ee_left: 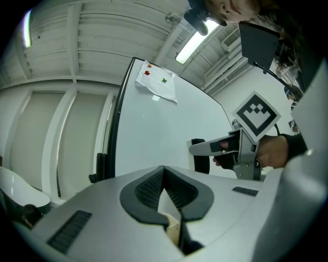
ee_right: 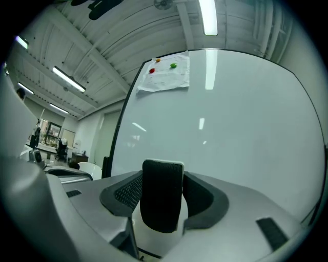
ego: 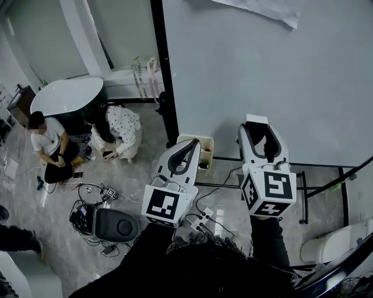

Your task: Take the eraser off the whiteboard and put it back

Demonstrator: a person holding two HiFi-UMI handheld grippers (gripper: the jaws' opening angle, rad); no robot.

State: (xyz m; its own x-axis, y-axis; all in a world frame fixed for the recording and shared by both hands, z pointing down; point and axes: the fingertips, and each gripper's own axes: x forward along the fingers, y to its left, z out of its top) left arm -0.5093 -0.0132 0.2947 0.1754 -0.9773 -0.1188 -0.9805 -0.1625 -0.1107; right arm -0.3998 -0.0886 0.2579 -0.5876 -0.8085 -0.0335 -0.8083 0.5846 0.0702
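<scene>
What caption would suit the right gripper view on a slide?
Right tongs clamp a black eraser in front of the whiteboard, a paper sheet pinned at its top.

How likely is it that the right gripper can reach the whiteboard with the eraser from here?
Likely yes. The right gripper holds the eraser in its jaws, pointed at the whiteboard; bare board lies straight ahead with nothing between. The left gripper sits off to the side.

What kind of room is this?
Probably an office or lab workroom. There is a big whiteboard on a stand with a paper sheet stuck on it, a long tube light on the ceiling, and a power strip with cables on the floor.
</scene>
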